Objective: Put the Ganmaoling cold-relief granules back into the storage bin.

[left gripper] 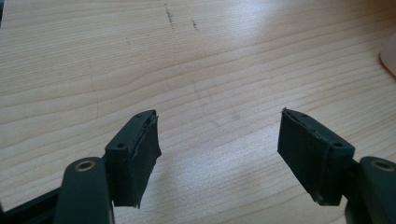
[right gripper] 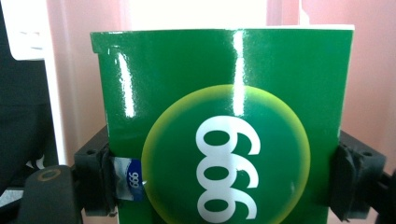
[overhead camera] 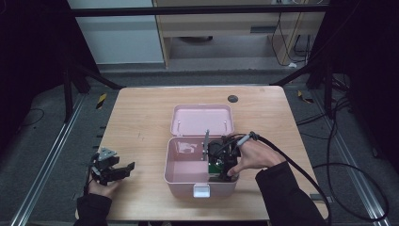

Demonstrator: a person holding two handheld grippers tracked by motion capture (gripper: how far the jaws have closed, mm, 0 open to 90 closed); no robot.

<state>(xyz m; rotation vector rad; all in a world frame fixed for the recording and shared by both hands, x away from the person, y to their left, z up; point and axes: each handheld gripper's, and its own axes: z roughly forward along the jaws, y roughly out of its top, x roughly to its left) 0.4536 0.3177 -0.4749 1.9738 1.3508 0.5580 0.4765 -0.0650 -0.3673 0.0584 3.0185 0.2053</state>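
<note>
A pink storage box (overhead camera: 183, 175) stands open mid-table, its lid (overhead camera: 201, 119) laid back behind it. My right gripper (overhead camera: 221, 160) reaches down inside the box's right half. In the right gripper view, the right gripper (right gripper: 229, 179) is shut on a glossy green carton (right gripper: 224, 126) printed with white "999" digits; both pads press its sides. The pink box wall (right gripper: 369, 84) rises behind the carton. My left gripper (overhead camera: 123, 169) hovers low over the table's front left corner. In the left gripper view, the left gripper (left gripper: 218, 140) is open with bare wood between its fingers.
The wooden table (overhead camera: 141, 122) has a round dark cable port (overhead camera: 233, 99) near its far edge. A white latch (overhead camera: 201, 190) hangs on the box front. A black cable (overhead camera: 301, 169) trails from the right gripper off the table's right side. Dark floor and rails surround the table.
</note>
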